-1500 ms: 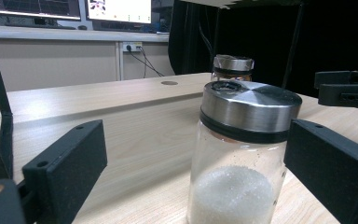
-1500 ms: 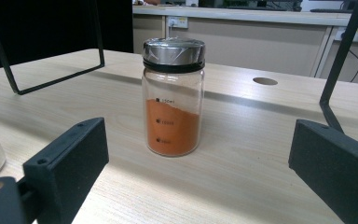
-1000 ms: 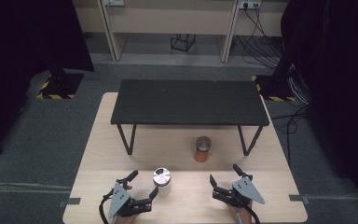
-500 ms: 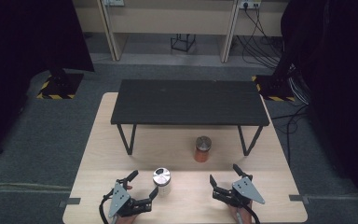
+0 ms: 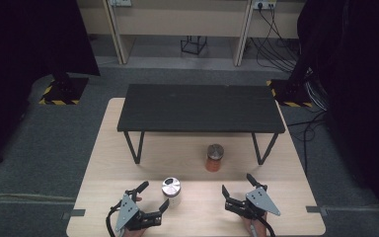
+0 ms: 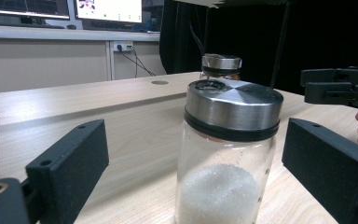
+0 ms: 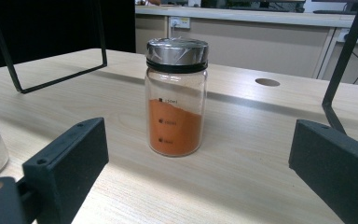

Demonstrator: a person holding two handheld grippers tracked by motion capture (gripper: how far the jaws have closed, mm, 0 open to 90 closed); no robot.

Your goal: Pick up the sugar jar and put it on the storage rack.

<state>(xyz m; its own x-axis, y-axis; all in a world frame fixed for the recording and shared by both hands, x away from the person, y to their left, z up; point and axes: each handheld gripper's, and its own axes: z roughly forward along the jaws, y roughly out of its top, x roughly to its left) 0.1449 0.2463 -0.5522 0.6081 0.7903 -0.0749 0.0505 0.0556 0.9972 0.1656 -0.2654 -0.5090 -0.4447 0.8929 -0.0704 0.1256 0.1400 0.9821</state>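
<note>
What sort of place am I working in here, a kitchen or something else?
Likely a lab or office test room, not a kitchen: monitors on a back counter, wall sockets with loose cables, hazard-striped stand bases on grey carpet, and two spice jars staged on a plain wooden table.

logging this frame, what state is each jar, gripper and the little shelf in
white-powder jar: upright, lid on, partly filled, between the open left jaws, untouched
orange-powder jar: upright, lid on, about half full, standing free ahead of the right jaws
left gripper: open, jaws have just closed a little
right gripper: open, holding nothing
black shelf: standing, top bare
</note>
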